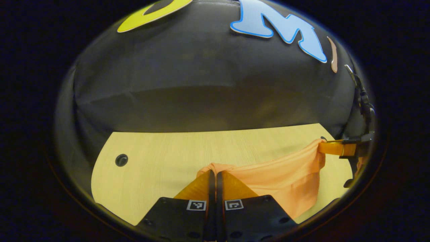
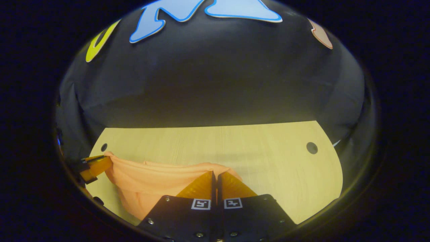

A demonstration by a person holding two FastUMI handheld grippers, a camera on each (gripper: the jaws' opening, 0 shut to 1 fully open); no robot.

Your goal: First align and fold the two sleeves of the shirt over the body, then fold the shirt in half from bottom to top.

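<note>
Shirt [image 1: 285, 178] — orange, hanging slack above the table [image 1: 161, 158], its upper edge stretched between the two grippers. Left gripper [image 1: 213, 173] and right gripper [image 2: 215, 174] — each with fingers pinched together on the cloth, near the table's front edge.

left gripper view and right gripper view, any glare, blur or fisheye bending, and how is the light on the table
Left gripper view: the table is evenly lit without glare, its far edge bowed by the fisheye; the shirt is sharp, the other gripper at the rim slightly soft. Right gripper view: same even light, a faint shadow beyond the shirt.
</note>
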